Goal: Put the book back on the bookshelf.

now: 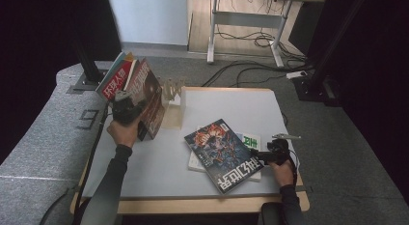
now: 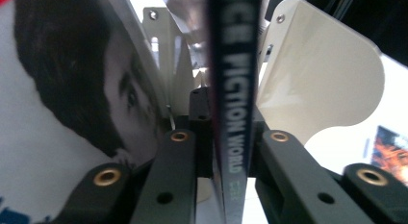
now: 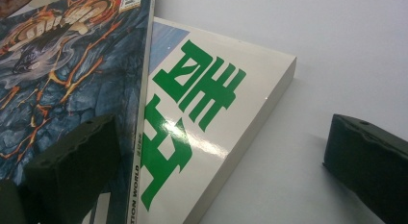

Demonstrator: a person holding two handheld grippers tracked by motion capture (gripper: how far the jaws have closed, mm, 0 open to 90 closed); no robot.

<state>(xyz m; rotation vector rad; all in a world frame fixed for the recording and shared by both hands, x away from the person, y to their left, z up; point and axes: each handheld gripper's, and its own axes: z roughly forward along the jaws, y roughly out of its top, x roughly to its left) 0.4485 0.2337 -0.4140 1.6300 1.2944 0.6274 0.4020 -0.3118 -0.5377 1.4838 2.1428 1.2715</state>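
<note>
- The white tabletop carries everything; a pale rack with upright dividers stands at its far left part.
- Two books lie stacked near the front right: a dark blue magazine with a fiery cover rests askew on a white book with green lettering.
- At the rack, a dark-covered magazine stands on edge, tilted, with a red-and-white magazine leaning just behind it.
- The left tongs are clamped together on the spine of the dark-covered magazine, which runs straight up between the jaws in the left gripper view.
- The right tongs stand apart at the stack's right edge, one jaw over the blue magazine, the other over bare tabletop, gripping nothing.
</note>
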